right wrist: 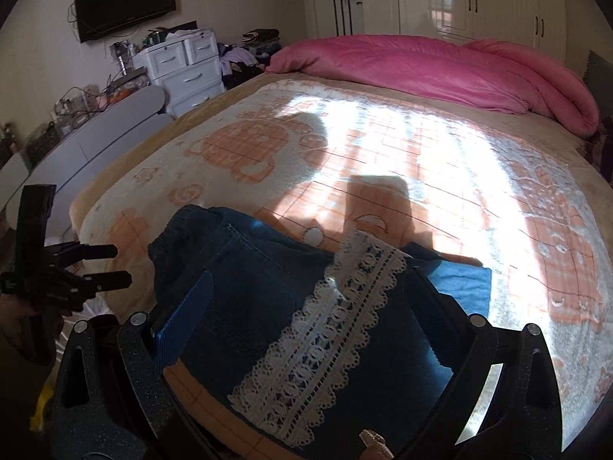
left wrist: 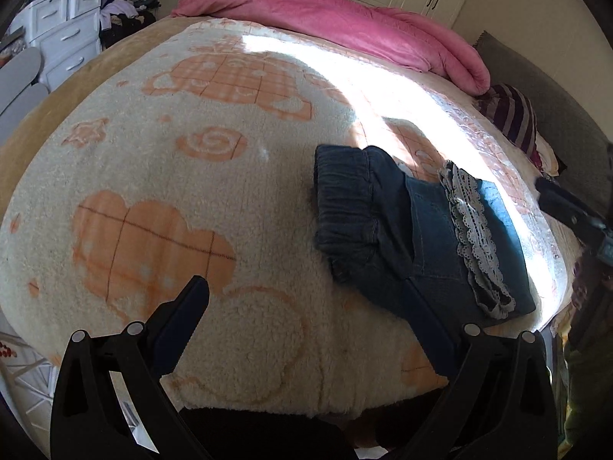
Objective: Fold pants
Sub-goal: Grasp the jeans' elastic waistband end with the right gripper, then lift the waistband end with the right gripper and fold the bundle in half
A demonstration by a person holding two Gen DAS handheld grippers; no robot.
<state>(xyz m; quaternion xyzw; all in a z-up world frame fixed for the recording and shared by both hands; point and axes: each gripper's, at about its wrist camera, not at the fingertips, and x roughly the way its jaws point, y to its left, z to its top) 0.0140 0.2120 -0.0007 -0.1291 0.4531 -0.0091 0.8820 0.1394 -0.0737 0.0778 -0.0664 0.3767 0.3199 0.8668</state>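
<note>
The folded pants (left wrist: 413, 230) lie on the bed (left wrist: 153, 176), at three o'clock of the released left tool (left wrist: 306, 326). The right tool (right wrist: 306, 306), also released, straddles them; snagging the lace (right wrist: 318, 345) could undo the fold.

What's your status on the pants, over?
Left claw open, off the pants. Right claw open, straddling them. Denim pants lie folded small on the blanket, lace trim on top. Nothing in the way.

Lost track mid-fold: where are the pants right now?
The folded pants lie on the cream blanket near the bed's front edge, right of the open left gripper and just ahead of the open right gripper.
</note>
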